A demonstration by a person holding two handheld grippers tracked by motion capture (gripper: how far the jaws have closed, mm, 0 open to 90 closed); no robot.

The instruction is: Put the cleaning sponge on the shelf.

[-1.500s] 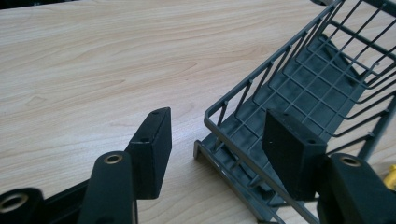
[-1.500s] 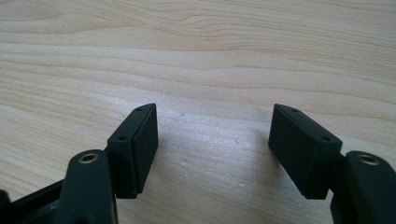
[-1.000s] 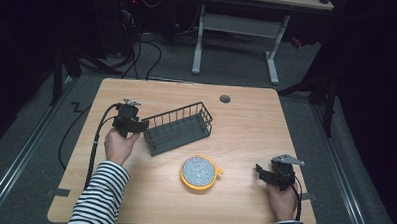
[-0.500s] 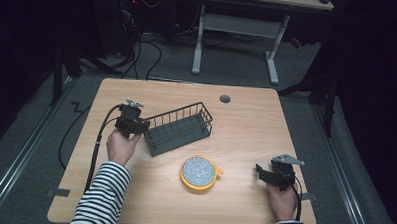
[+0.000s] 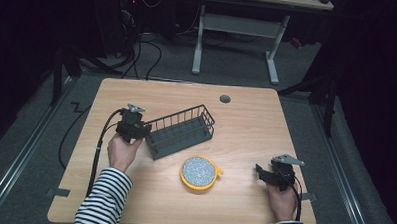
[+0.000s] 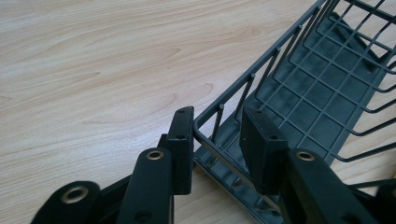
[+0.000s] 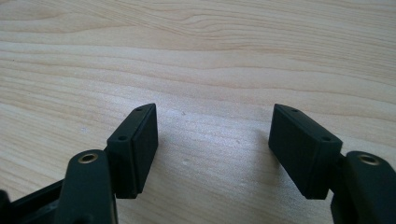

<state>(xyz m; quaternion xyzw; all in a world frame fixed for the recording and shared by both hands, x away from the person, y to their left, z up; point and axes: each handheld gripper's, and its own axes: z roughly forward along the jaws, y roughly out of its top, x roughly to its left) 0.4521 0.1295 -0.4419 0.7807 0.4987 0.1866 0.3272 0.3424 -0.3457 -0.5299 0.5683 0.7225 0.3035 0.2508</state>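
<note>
A dark grey wire basket (image 5: 182, 132) lies slantwise on the middle of the wooden table (image 5: 251, 129). My left gripper (image 5: 144, 132) is at the basket's near-left end. In the left gripper view, the left gripper (image 6: 218, 117) straddles the corner of the basket (image 6: 322, 88). One pad sits against the outside of the rim and the other inside, shut on that corner. A yellow bowl (image 5: 200, 172) with a speckled grey filling sits in front of the basket. My right gripper (image 5: 260, 172) rests near the table's front right. In its own view the right gripper (image 7: 212, 119) stands open over bare wood.
A round cable hole (image 5: 225, 99) is in the table's back edge area. A white desk frame (image 5: 236, 41) and cables stand on the floor beyond the table. Bare wood stretches between the bowl and the right gripper.
My left hand has edged slightly toward the basket's end. The basket, the bowl and my right hand have kept their places.
</note>
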